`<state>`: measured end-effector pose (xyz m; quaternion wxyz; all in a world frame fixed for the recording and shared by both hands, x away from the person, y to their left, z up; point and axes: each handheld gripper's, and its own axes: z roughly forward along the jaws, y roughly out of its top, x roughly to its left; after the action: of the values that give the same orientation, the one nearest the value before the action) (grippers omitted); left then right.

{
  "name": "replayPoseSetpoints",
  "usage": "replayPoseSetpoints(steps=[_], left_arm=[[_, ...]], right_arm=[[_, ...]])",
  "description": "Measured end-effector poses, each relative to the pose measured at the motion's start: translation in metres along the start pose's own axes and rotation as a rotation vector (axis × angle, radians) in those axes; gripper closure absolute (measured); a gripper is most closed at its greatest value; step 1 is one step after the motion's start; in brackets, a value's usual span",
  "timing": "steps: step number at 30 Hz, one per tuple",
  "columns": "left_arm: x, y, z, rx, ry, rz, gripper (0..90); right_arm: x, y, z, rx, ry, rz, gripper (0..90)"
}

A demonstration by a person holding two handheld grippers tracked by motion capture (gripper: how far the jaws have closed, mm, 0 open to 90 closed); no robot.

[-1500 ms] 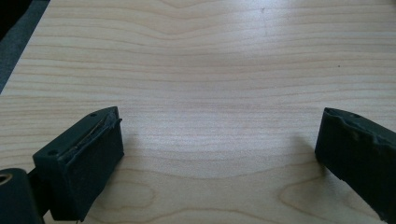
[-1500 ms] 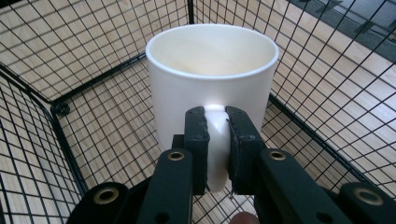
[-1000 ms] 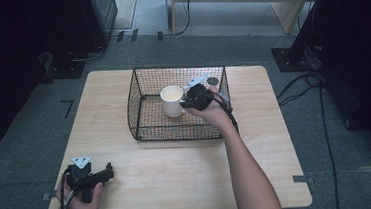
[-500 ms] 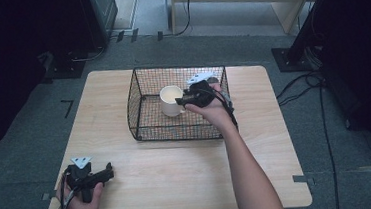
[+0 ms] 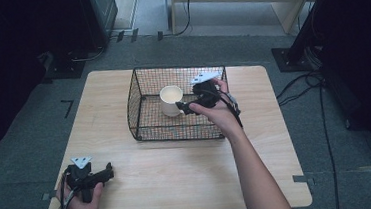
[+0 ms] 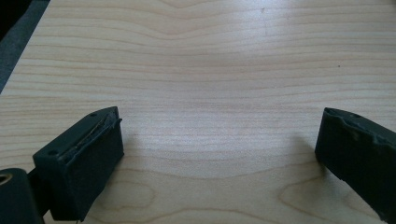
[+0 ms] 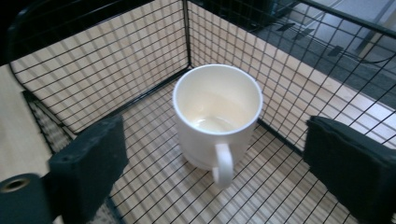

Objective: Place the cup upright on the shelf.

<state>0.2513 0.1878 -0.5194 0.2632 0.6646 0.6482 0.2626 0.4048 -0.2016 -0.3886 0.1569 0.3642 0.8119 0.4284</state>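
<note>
A cream mug point(image 5: 171, 99) stands upright inside a black wire basket point(image 5: 135, 113) at the middle of the wooden table. In the right gripper view the mug point(image 7: 217, 107) is empty, with its handle point(image 7: 223, 163) turned toward the camera. My right gripper point(image 5: 186, 106) hovers just right of the mug, over the basket. Its jaws have just been opening, and they now stand wide apart point(image 7: 212, 128) without touching the mug. My left gripper point(image 5: 106, 172) rests at the table's front left corner, open point(image 6: 219, 126) over bare wood.
The basket's wire walls point(image 7: 140, 56) surround the mug on all sides. Bare tabletop point(image 5: 178, 170) stretches in front of the basket. Cables point(image 5: 317, 89) and dark stands lie on the floor to the right of the table.
The right gripper's jaws have opened off the mug's handle, and the hand has risen and drawn back a little. The mug stays in the basket. The left gripper has not moved.
</note>
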Motion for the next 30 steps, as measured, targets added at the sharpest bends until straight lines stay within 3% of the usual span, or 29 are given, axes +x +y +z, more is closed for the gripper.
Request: replayPoseSetpoints(steps=[8, 15, 30], left_arm=[[0.000, 0.000, 0.000, 0.000, 0.000, 0.000, 1.1], [0.000, 0.000, 0.000, -0.001, 0.000, -0.001, 1.1], [0.000, 0.000, 0.000, -0.002, 0.000, -0.003, 1.1]], right_arm=[[0.014, -0.012, -0.022, 0.007, -0.025, -0.011, 0.3], [0.024, -0.030, -0.041, 0.025, -0.012, -0.023, 0.0], [0.035, -0.082, -0.088, -0.015, -0.053, 0.016, 0.0]])
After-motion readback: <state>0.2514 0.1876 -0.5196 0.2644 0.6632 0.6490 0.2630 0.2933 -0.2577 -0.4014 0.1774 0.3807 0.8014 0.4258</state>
